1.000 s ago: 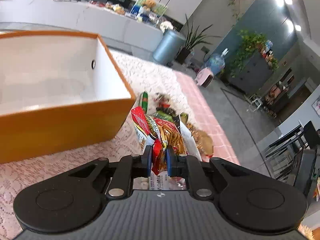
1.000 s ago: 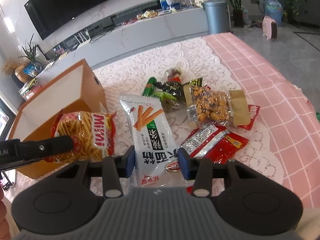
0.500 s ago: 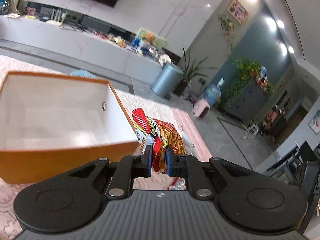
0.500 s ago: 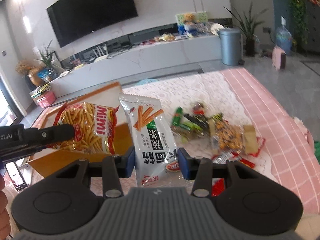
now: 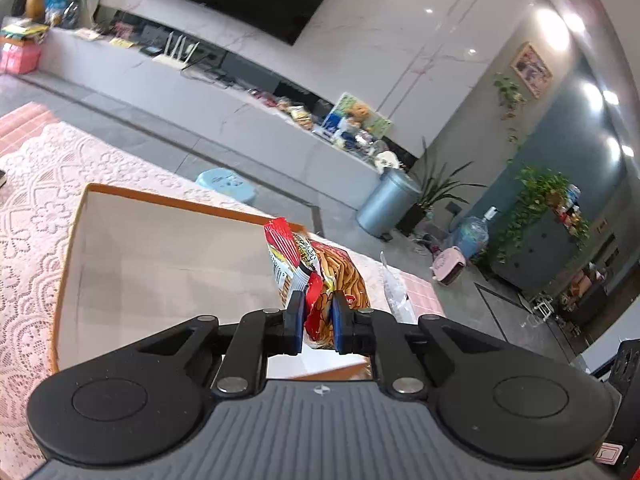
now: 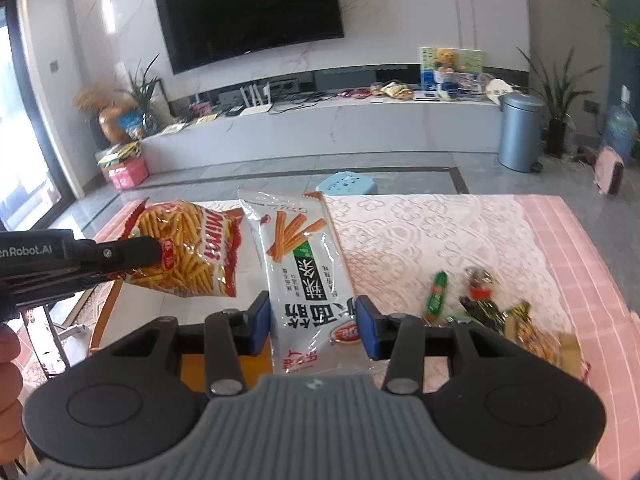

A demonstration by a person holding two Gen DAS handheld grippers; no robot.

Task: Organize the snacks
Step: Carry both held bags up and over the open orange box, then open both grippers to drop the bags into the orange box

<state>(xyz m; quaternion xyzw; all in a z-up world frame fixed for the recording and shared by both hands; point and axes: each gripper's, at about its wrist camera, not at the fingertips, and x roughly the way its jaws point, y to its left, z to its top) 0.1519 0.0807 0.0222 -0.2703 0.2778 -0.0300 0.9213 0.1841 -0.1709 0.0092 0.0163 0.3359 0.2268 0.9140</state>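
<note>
My left gripper (image 5: 316,322) is shut on the edge of a red and yellow Mimi crisp bag (image 5: 332,276), which hangs over the right part of the orange box (image 5: 180,202) with its white inside. In the right wrist view that same left gripper (image 6: 152,254) and Mimi bag (image 6: 192,252) are at the left, above the box (image 6: 106,312). My right gripper (image 6: 314,326) is shut on a white packet (image 6: 300,248) printed with orange sticks, held upright in the air just right of the Mimi bag. The remaining snacks (image 6: 480,308) lie in a pile on the table at the lower right.
A white lace cloth (image 6: 420,240) covers the table over a pink checked cloth (image 6: 560,240). A green stick snack (image 6: 438,294) lies at the left of the pile. A light blue stool (image 6: 346,184) stands just past the far table edge. A hand (image 6: 10,380) shows at the left border.
Both grippers have risen with their packets. The left one carried the Mimi bag from beside the box to above it. The right one lifted the white packet off the pile, leftward toward the box.
</note>
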